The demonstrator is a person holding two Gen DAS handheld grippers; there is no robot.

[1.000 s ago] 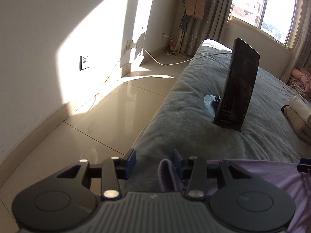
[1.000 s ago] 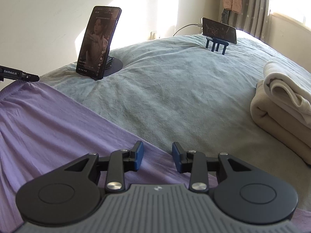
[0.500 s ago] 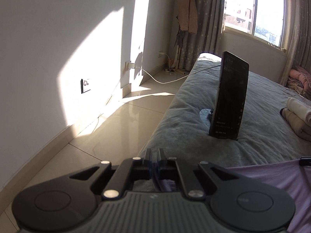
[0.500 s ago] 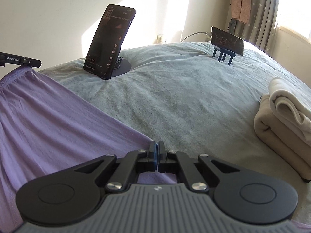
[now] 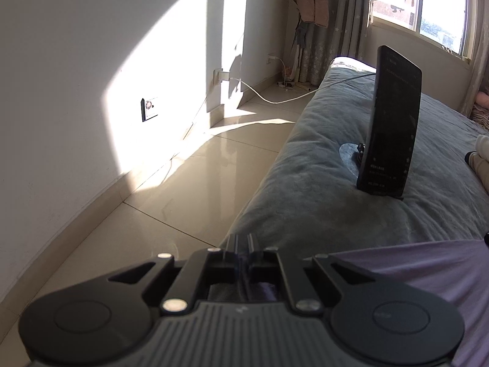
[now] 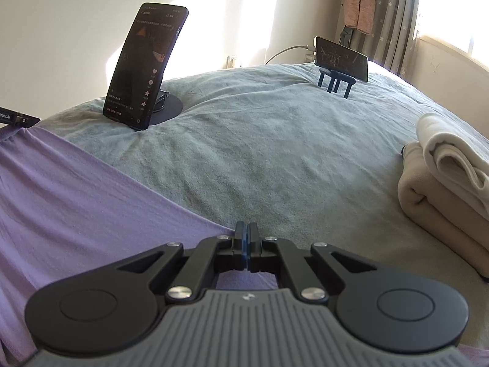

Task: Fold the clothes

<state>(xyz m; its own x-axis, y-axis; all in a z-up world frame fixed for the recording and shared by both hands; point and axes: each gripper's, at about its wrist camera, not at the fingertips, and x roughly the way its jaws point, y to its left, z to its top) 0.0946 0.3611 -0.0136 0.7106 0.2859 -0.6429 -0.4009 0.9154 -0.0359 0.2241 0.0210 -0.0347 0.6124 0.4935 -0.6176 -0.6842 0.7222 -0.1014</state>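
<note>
The purple garment lies spread on the grey-green bed. The left gripper pinches its edge at the bed's side; the right gripper has its fingers pressed together on the garment's far edge, near folded cream blankets.

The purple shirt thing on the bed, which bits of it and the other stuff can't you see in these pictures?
- Purple garment: both views cut it off at the frame edges, and the right gripper and left gripper cover its near edge, so its type is unclear.
- Folded cream towels: cut by the right edge.
- Upright phone: screen text too small to read.
- Left view: phone screen too dark.
</note>
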